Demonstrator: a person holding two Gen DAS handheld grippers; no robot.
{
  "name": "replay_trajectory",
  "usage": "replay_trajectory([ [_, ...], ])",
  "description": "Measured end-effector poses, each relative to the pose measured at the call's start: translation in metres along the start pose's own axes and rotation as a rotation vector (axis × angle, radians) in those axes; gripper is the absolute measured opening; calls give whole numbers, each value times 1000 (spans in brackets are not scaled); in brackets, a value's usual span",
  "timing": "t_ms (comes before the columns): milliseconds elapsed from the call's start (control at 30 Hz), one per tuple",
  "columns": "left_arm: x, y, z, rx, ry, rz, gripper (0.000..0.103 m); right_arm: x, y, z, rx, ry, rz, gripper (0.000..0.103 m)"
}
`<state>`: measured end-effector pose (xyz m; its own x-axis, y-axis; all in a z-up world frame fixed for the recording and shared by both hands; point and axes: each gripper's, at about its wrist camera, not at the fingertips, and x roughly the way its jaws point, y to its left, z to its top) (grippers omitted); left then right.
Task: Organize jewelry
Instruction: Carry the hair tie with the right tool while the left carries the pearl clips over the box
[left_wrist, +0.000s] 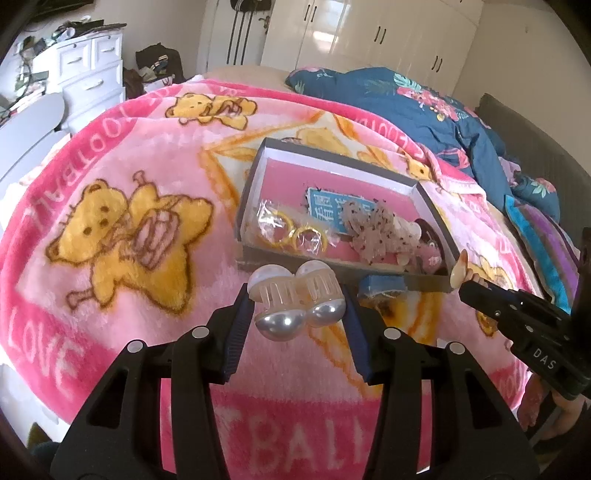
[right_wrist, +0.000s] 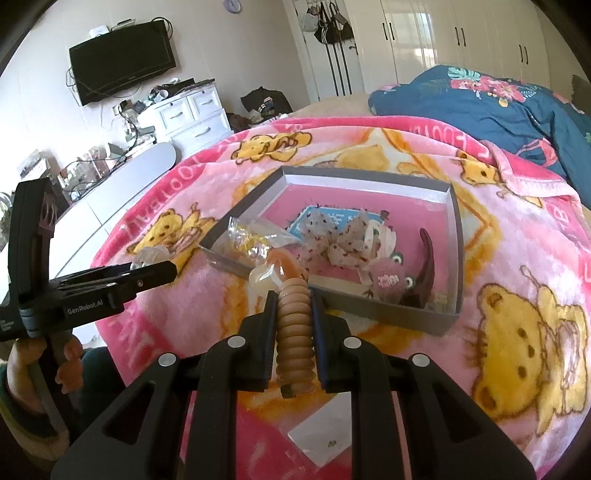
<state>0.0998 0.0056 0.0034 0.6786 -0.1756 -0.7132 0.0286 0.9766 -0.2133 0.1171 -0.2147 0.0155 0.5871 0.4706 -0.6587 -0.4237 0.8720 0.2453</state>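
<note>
The left tool clamps a pearl-domed translucent hair clip; the right tool clamps a ribbed tan clip, seemingly a hair claw. Beyond, the grey cardboard box (already holding gold bangles and a lace bow) awaits both.

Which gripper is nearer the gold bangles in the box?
Left. The left gripper hovers just before the box's near wall by the gold bangles; the right gripper sits at the box's far-right corner.

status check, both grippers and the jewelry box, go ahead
Left gripper shut on pearl hair clips. Right gripper shut on tan spiral hair tie. Grey box open on pink blanket, already holding pieces. Nothing blocking.
</note>
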Motion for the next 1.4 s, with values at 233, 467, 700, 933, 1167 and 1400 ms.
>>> replay_trajectory([
  [233,1,-1,12,-5,-16,-1,39,-1,-4,12,10,-22,0,17],
  [467,5,-9,27,5,-26,-6,39,-7,-18,26,34,-65,-18,17],
  [700,15,-24,50,34,-41,-9,39,-12,-41,43,67,-102,-55,17],
  [933,35,-36,67,50,-28,-9,39,-7,-64,56,100,-123,-101,17],
  [1167,61,-47,76,66,-7,-7,39,11,-86,66,134,-120,-139,17],
  [1400,89,-51,76,72,33,-7,39,40,-98,67,147,-79,-155,17],
])
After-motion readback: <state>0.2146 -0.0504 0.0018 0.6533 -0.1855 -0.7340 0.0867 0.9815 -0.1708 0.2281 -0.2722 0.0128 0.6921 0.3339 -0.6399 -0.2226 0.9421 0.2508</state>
